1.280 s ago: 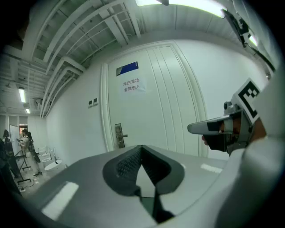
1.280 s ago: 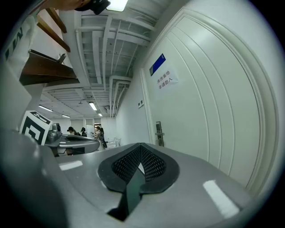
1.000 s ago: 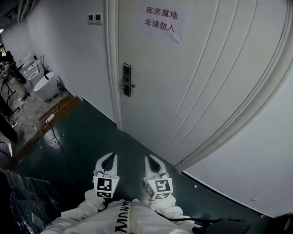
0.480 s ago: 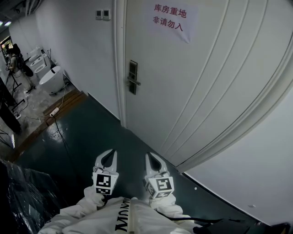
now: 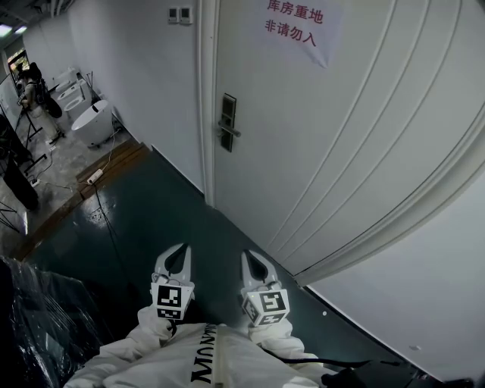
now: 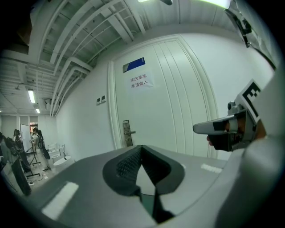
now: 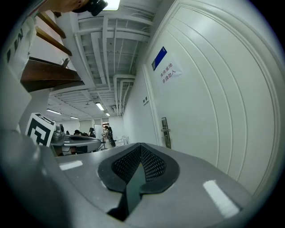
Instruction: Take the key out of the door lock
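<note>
The white door (image 5: 326, 136) carries a dark lock plate with a lever handle (image 5: 228, 123) near its left edge; it also shows small in the left gripper view (image 6: 127, 132) and the right gripper view (image 7: 165, 132). The key is too small to make out. My left gripper (image 5: 179, 250) and right gripper (image 5: 248, 256) hang side by side low over the dark floor, well short of the door. Both are shut with nothing between the jaws, as each gripper's own view confirms (image 6: 141, 147) (image 7: 140, 146).
A paper sign (image 5: 297, 21) is stuck high on the door. Wall switches (image 5: 179, 14) sit left of the frame. At far left are a white tub (image 5: 91, 125), people (image 5: 30, 83), and a cable with a power strip (image 5: 95, 176). A plastic-wrapped dark mass (image 5: 38, 326) lies at lower left.
The head view has swung, so the door and lock plate sit further right and slightly higher in it. Both grippers keep nearly the same place and stay shut.
</note>
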`<state>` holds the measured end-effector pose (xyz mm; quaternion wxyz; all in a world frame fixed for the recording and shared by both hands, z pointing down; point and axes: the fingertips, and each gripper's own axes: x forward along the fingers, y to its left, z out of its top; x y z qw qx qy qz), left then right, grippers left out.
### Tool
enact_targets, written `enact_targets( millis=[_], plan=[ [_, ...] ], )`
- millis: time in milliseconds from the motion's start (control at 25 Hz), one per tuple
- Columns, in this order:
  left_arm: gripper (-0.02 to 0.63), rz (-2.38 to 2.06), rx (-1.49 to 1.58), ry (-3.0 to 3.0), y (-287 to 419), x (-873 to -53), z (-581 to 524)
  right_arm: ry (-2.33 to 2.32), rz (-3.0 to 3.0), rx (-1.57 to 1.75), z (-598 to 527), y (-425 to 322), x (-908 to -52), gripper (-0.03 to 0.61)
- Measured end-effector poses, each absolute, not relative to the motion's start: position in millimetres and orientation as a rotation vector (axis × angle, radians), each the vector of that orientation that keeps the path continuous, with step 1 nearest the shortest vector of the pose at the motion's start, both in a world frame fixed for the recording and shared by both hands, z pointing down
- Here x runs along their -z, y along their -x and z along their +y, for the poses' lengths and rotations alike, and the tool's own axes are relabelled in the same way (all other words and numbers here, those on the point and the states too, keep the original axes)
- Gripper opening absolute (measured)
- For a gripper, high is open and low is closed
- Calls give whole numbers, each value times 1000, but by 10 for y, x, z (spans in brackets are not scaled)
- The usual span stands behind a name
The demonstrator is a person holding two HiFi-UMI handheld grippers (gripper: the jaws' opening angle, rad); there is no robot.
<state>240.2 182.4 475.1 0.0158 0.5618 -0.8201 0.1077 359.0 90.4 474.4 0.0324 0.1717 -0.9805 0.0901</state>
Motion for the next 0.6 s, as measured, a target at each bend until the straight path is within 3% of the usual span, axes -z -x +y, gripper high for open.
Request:
enact_targets(
  millis=[320, 600],
  plan=[
    [0, -2501, -317, -1821, -2066, -4822, 1442, -596, -2982, -262, 589, -3244, -4812, 0],
    [0, -2481, -315, -1847, -1371, -4743, 1112, -616, -2964, -264, 349, -2569, -4766, 0]
  ],
)
